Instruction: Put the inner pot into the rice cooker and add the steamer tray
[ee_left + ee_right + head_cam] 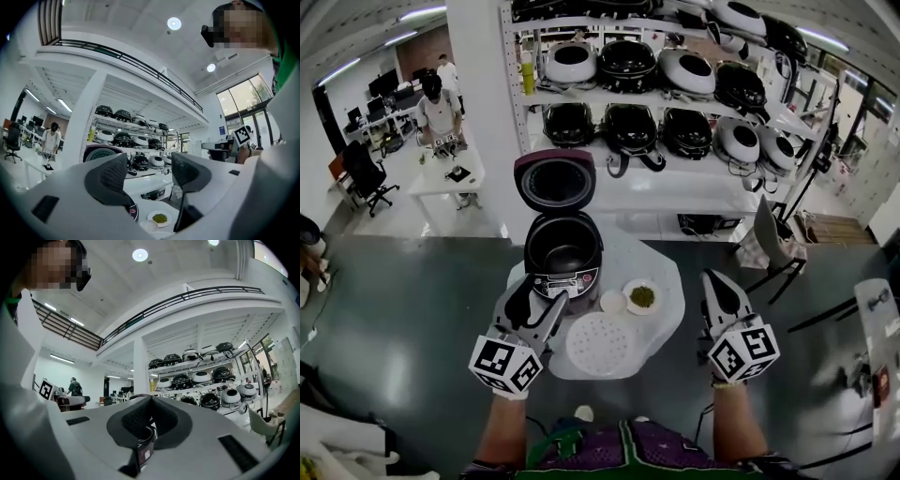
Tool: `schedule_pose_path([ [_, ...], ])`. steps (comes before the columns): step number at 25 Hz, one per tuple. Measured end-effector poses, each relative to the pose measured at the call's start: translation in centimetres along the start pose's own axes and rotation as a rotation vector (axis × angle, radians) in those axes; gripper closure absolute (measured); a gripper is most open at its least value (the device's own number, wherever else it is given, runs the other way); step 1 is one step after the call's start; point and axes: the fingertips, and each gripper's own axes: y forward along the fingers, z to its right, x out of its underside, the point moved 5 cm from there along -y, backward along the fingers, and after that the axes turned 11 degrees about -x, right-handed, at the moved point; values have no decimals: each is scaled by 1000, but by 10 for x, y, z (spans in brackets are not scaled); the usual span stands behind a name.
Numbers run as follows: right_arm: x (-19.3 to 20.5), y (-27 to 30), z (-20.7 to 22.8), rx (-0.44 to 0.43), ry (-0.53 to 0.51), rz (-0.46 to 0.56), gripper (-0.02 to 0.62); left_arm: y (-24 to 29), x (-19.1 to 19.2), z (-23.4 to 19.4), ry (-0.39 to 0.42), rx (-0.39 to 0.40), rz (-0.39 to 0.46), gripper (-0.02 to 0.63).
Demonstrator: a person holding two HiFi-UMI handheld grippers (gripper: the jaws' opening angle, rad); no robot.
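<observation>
The dark rice cooker (563, 255) stands at the far side of the small white table (670, 281), its lid (555, 180) raised. A dark inner pot (562, 246) appears to sit inside it. The round white perforated steamer tray (600, 344) lies flat on the table in front of the cooker. My left gripper (542, 298) hovers by the cooker's front left, just left of the tray, open with nothing between its fingers (115, 172). My right gripper (713, 279) is off the table's right edge, shut and empty, with its pads (140, 420) pressed together.
A small dish of green beans (642, 296) and a small white dish (613, 302) sit right of the cooker. Shelves (675, 103) full of rice cookers stand behind the table. A folding chair (773, 246) is at the right. People work at desks (441, 173) far left.
</observation>
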Motion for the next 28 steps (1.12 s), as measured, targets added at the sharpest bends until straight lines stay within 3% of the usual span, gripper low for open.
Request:
schedule_pose_path([
  [2,1,4,-6,-10,8,-3,591,1,6,-2,22,-3,-6,275],
  [6,4,8,-15,-19,5,-2,589,-1,23,-8,32,-13,-40,273],
  [11,8,15,-15,-18,24,18,591,-2,53,-5,42,33,-137,275],
  [16,23,22,-17,-42,28,-11,589,-1,86,-2,36,54,-199,276],
  [28,37,19,-15,-11,31,-53,589,2,151,-9,7,64,-326,282],
])
